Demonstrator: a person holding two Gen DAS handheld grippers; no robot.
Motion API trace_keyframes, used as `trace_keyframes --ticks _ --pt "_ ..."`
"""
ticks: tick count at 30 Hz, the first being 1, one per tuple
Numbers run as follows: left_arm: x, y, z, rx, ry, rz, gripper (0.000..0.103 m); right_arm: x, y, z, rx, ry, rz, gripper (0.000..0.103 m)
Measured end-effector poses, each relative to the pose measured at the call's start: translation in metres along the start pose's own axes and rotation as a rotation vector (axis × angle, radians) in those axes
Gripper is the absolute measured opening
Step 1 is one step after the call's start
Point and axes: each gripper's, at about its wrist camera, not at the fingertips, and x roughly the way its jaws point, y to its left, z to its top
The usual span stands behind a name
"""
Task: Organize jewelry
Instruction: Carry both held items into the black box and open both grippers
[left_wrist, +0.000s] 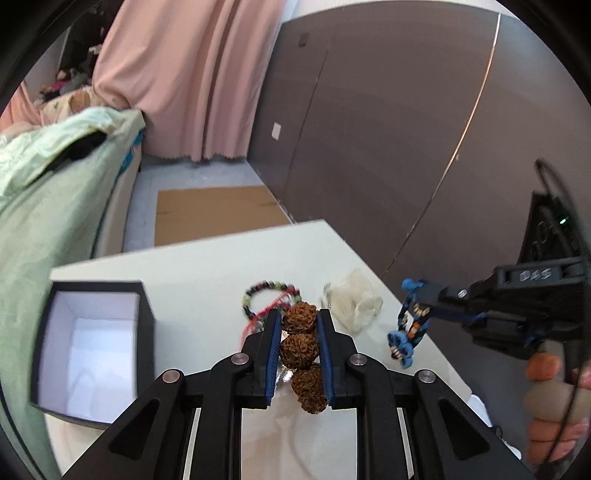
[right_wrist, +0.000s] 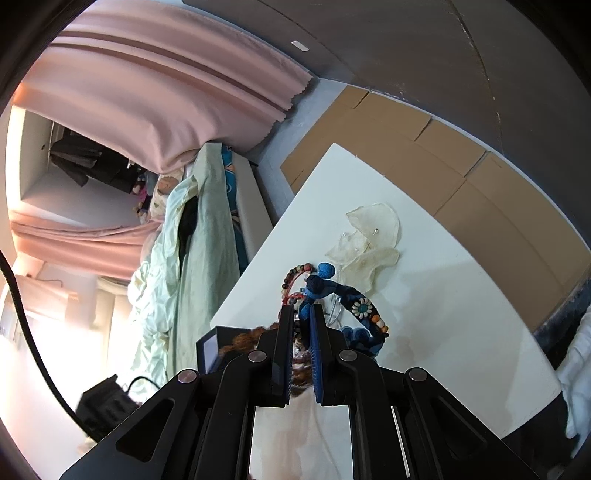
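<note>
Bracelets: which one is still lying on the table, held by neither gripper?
The multicoloured bead bracelet with the red cord. The brown nut bracelet is clamped in the left gripper, and the blue woven bracelet hangs from the right gripper.

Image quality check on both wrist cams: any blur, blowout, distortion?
Left wrist: the open box and colored bead bracelet are motion-smeared, while the brown seed beads in the left gripper stay sharp. Right wrist: the window side at left is blown out white; the table edges bow from fisheye.
</note>
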Motion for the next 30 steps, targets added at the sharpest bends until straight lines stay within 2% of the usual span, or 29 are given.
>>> trace_keyframes --ticks 4,12,25,30 --pt "-0.025 0.002 0.005 0.023 -0.05 0.005 0.02 0.002 0.004 -0.004 -0.015 0.007 -0.002 0.01" --pt "-0.065 0.018 0.016 -0.019 -0.132 0.011 0.02 0.004 0.009 -0.011 -0.038 0.009 0.005 0.01" --pt "-0.123 0.024 0.037 -0.048 -0.253 -0.051 0.02 0.006 0.028 -0.02 -0.098 0.005 0.019 0.01" --pt "-0.138 0.023 0.046 -0.041 -0.297 -0.051 0.02 0.012 0.036 -0.022 -0.105 0.014 0.036 0.01"
